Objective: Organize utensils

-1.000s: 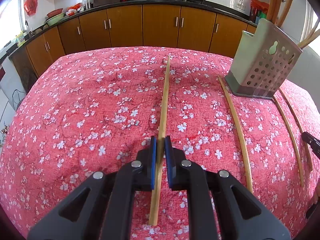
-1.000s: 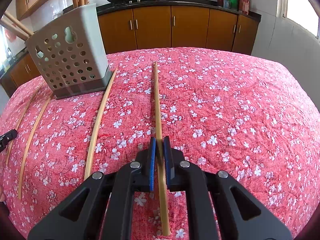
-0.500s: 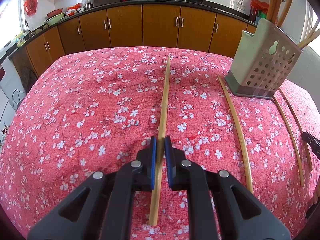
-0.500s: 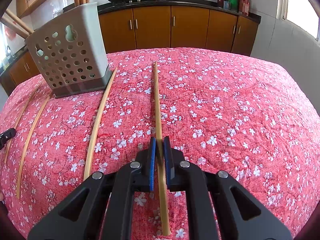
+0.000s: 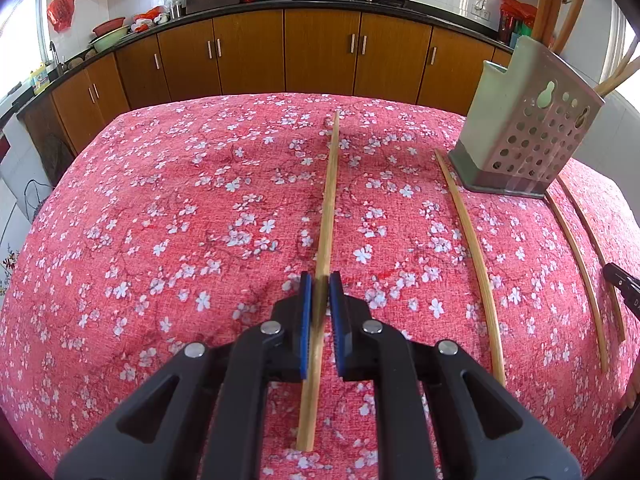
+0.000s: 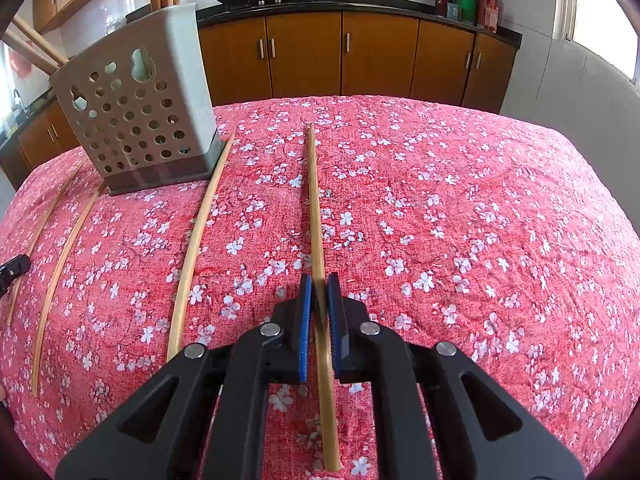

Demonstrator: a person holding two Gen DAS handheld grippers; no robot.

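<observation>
Between each tool's pads, left tool (image 5: 320,292) and right tool (image 6: 319,294) clamp a chopstick (image 5: 329,200) (gripped stretch shadowed).

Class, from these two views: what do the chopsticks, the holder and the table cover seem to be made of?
Chopsticks: probably bamboo or light wood, matte tan with faint grain. Holder: likely moulded plastic, smooth grey-beige, neat punched holes. Table cover: woven fabric, red with printed white blossoms, textured and non-glossy.

Matt bamboo chopstick (image 5: 329,200), woven floral cloth (image 5: 160,208)
</observation>
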